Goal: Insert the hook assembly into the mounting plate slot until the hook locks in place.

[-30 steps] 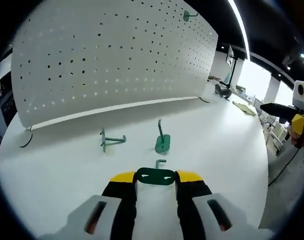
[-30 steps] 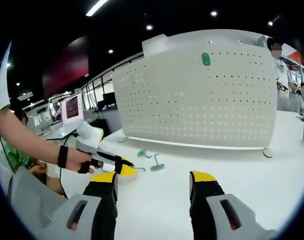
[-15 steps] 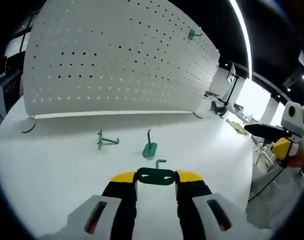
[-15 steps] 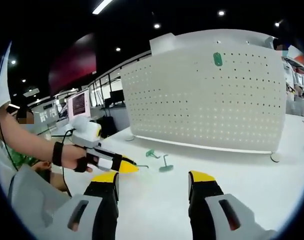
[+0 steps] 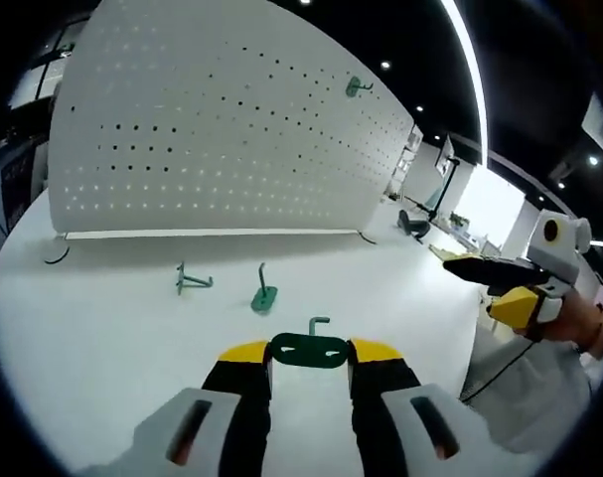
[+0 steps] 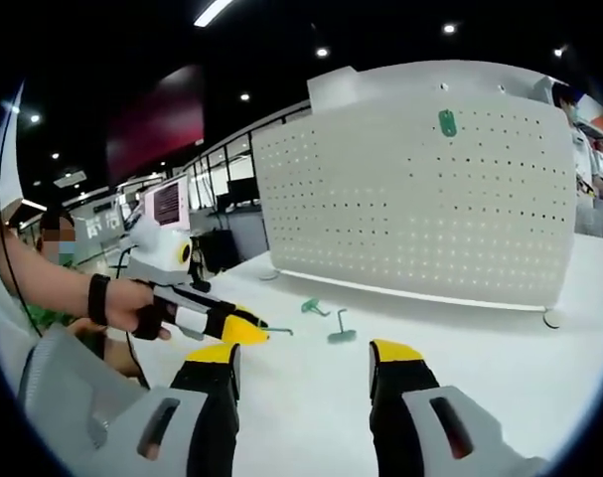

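My left gripper (image 5: 309, 354) is shut on the flat plate of a green hook (image 5: 308, 348), whose bent prong (image 5: 319, 323) points away over the white table (image 5: 102, 338). The white pegboard (image 5: 231, 129) stands upright at the table's far side, and one green hook (image 5: 356, 86) hangs near its top right. In the right gripper view the left gripper (image 6: 222, 325) comes in from the left with the green hook (image 6: 277, 331) at its tip. My right gripper (image 6: 304, 354) is open with nothing between its fingers. The pegboard (image 6: 420, 209) and its mounted hook (image 6: 447, 122) face it.
Two loose green hooks (image 5: 192, 280) (image 5: 264, 295) lie on the table before the board, seen again as hooks (image 6: 314, 306) (image 6: 339, 333). The right gripper (image 5: 510, 288) hovers at the table's right edge. A person's arm (image 6: 53, 283) and monitors (image 6: 169, 204) are at the left.
Both views have swung a little with the hands. The left gripper still holds the hook, and the right gripper shows further into the left gripper view. The loose hooks have not moved on the table.
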